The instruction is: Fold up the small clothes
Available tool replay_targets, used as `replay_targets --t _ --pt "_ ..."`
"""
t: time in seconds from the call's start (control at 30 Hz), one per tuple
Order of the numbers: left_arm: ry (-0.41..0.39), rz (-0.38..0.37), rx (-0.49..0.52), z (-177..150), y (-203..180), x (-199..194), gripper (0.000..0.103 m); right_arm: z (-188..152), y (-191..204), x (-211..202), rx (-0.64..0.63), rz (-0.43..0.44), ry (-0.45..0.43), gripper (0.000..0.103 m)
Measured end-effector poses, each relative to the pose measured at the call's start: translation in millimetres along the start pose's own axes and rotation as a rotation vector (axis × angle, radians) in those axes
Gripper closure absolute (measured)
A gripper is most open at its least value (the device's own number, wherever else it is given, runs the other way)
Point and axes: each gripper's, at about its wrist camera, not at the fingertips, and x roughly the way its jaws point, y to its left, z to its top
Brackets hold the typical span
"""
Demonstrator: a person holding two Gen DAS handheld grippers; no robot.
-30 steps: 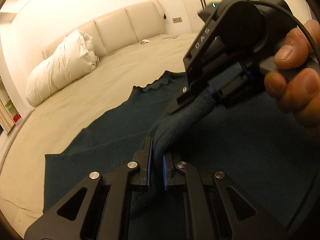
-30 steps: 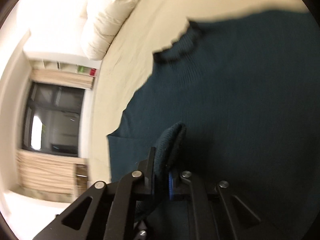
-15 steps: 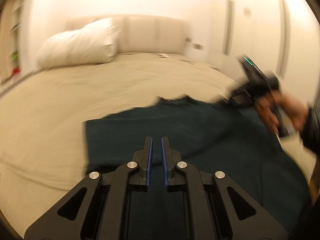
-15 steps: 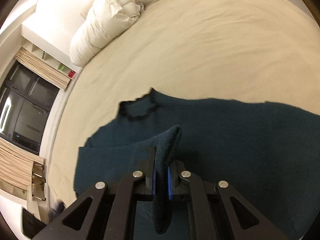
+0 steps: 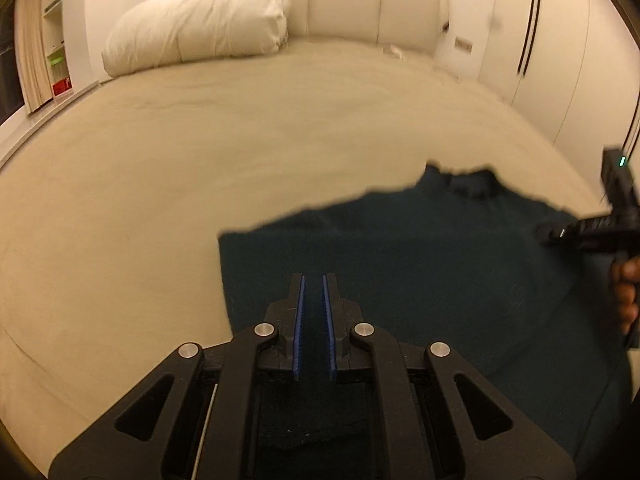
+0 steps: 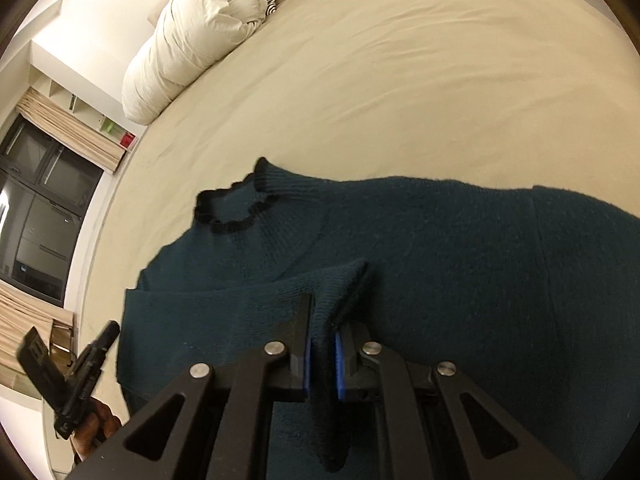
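Observation:
A dark teal knit sweater (image 6: pixel 440 240) with a ruffled black collar (image 6: pixel 236 208) lies spread on the beige bed. My right gripper (image 6: pixel 323 320) is shut on the sweater's sleeve cuff (image 6: pixel 344 284), folded in over the body. My left gripper (image 5: pixel 313 280) hovers over the sweater's (image 5: pixel 400 264) left part, jaws a narrow gap apart with nothing between them. The right gripper shows at the right edge of the left wrist view (image 5: pixel 600 228). The left gripper shows at the lower left of the right wrist view (image 6: pixel 76 376).
A white rolled duvet (image 5: pixel 200 28) lies at the head of the bed (image 5: pixel 160 184) by a padded headboard (image 5: pixel 372 4). A window with curtains and shelves stands to the left (image 6: pixel 36 208). A white wardrobe wall (image 5: pixel 560 40) is at the right.
My left gripper let go of the sleeve and drew back to the left. My right gripper still holds the cuff and has lowered it toward the sweater's body.

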Motion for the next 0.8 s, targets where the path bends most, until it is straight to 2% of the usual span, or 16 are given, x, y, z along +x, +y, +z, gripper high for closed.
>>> replay_targets --t 0.07,0.1,0.17,0.23,0.37,0.4,0.47,0.8 --pt "0.043 0.03 0.027 -14.3 -2.4 15.6 0.095 -0.7 -5.5 0.8 0.016 0.014 -0.004 0.095" --pt "0.04 0.03 0.026 -18.7 -0.4 18.4 0.095 -1.8 -7.6 -0.1 0.027 0.025 -0.007 0.094" --pt "0.036 0.029 0.014 -17.8 2.6 19.2 0.095 -4.9 -8.4 -3.8 0.04 0.02 -0.006 0.087" --pt "0.044 0.028 0.014 -15.6 3.6 22.7 0.095 -8.8 -3.2 -9.7 0.027 -0.007 -0.009 0.081" --pt "0.044 0.039 0.017 -16.5 -1.4 25.2 0.095 -20.9 11.8 -11.1 -0.036 -0.055 0.014 0.079" --pt "0.042 0.038 0.014 -18.1 -3.4 24.8 0.095 -23.5 13.0 -12.1 -0.04 -0.06 0.016 0.08" --pt "0.041 0.033 0.011 -18.6 -3.4 25.7 0.095 -26.2 13.4 -12.7 -0.039 -0.061 0.023 0.093" --pt "0.051 0.023 0.016 -20.1 -1.3 21.5 0.095 -26.7 9.5 -24.1 0.037 -0.058 -0.005 0.095"
